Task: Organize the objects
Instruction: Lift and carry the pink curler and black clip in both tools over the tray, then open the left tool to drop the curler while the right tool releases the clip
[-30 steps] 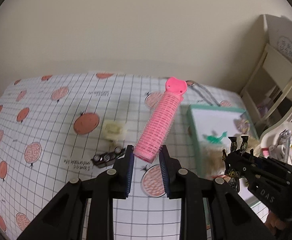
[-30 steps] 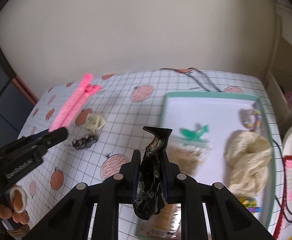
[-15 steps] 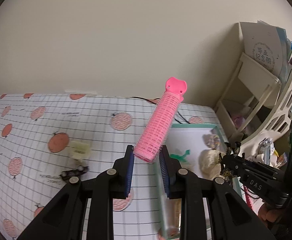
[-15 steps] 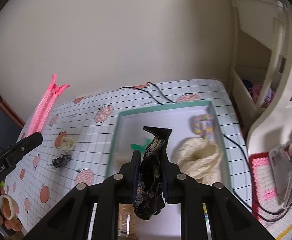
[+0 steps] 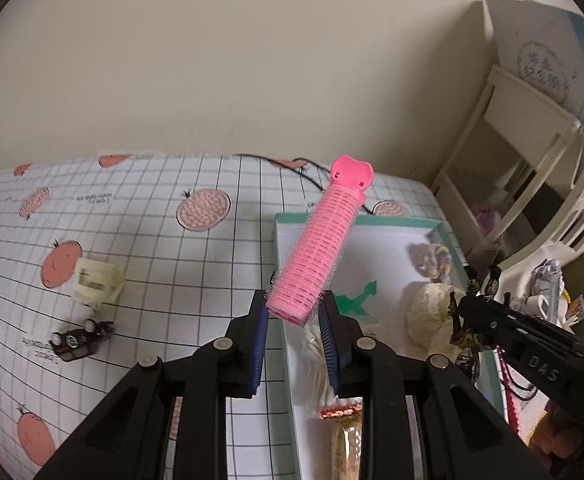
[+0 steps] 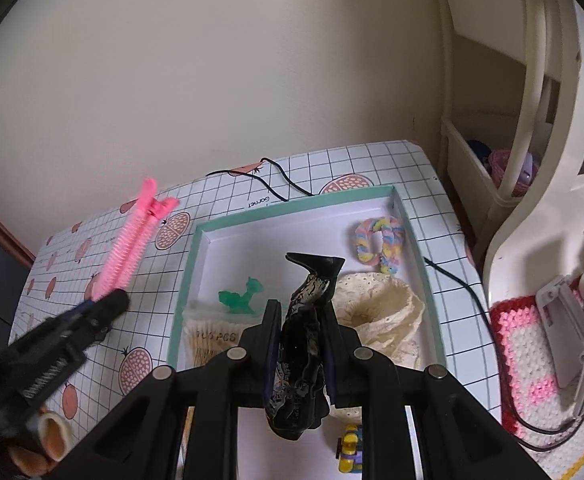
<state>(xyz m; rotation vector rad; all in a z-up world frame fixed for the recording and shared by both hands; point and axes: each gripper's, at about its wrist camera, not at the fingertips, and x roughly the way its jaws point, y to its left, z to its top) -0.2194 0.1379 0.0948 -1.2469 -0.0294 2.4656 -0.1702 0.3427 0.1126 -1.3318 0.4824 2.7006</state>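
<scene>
A cream wall (image 5: 220,60) is filling the view from 9 to 1 o'clock. A white shelf unit (image 6: 503,92) is standing at 2 o'clock beside the counter (image 5: 140,232), a black cable (image 6: 280,184) is trailing over its far edge, and a red-and-pink crocheted mat (image 6: 531,356) is lying at 4 o'clock.

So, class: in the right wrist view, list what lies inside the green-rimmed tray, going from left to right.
Pack of cotton swabs → green clip → black patterned item in the right tongs → cream lace scrunchie. The pastel scrunchie overlaps in order, so it is left out.
</scene>
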